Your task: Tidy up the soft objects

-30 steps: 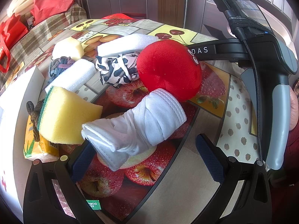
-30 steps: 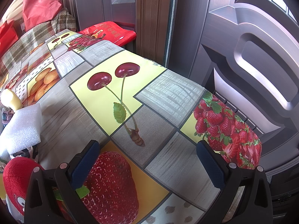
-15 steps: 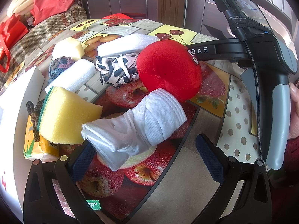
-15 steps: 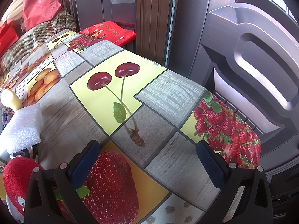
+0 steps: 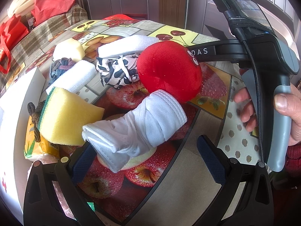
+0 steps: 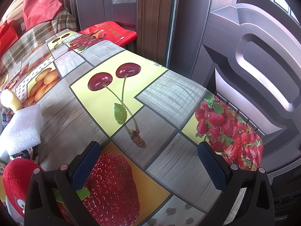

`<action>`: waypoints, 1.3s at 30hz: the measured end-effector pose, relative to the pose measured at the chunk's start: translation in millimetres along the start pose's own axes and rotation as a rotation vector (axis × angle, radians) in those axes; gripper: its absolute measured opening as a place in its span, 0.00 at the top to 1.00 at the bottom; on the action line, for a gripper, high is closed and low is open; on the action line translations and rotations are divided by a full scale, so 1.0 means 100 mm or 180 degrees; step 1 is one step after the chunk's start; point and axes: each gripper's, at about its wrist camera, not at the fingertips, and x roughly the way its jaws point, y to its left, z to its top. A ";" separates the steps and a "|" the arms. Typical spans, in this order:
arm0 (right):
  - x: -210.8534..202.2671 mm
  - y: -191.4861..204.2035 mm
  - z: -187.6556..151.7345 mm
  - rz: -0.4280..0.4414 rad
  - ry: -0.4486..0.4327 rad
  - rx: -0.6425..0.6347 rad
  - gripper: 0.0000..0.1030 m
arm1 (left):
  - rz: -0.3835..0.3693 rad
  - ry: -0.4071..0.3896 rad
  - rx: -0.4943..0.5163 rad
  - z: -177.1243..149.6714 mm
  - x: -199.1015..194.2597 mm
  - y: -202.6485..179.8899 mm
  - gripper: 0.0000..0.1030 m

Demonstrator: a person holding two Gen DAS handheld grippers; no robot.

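A heap of soft things lies on the fruit-print tablecloth (image 5: 212, 124) in the left wrist view. A rolled white cloth (image 5: 139, 128) is nearest, its end reaching between the fingers of my open left gripper (image 5: 146, 158), untouched by the pads. Behind it sit a red plush toy (image 5: 169, 71), a yellow sponge (image 5: 65, 113), a black-and-white cloth (image 5: 118, 69), white foam pieces (image 5: 75, 75) and a yarn ball (image 5: 60, 66). My right gripper (image 6: 148, 162) stands open and holds nothing above the bare cloth, with the red plush (image 6: 17, 179) at its lower left.
A white box wall (image 5: 17, 113) rises at the left, with a yellow tissue pack (image 5: 35, 148) beside it. A hand (image 5: 286, 111) holds the right gripper's handle (image 5: 278, 86). Dark doors (image 6: 254, 66) stand beyond the table's far edge. A red bag (image 6: 109, 32) lies behind.
The hand on the right gripper's handle has closed further around it and shows more fingers. Both grippers and the soft things have stayed in place.
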 end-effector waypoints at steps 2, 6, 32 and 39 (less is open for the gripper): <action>0.00 0.00 0.00 0.0003 0.0001 0.0001 0.00 | -0.0021 -0.0195 -0.0010 -0.02 -0.15 -0.04 0.01; 0.00 -0.01 0.00 0.0039 -0.0007 0.0026 0.00 | -0.0330 -0.0728 -0.0205 -0.07 -0.72 0.02 0.01; -1.22 0.34 -0.82 0.3066 -0.0713 -0.2361 0.00 | 0.0122 -0.0359 -0.0181 -0.97 -0.99 0.42 0.00; -1.08 0.64 -1.11 0.2711 -0.0393 -0.3019 0.00 | 0.0043 -0.0205 -0.0093 -0.87 -0.84 0.41 0.01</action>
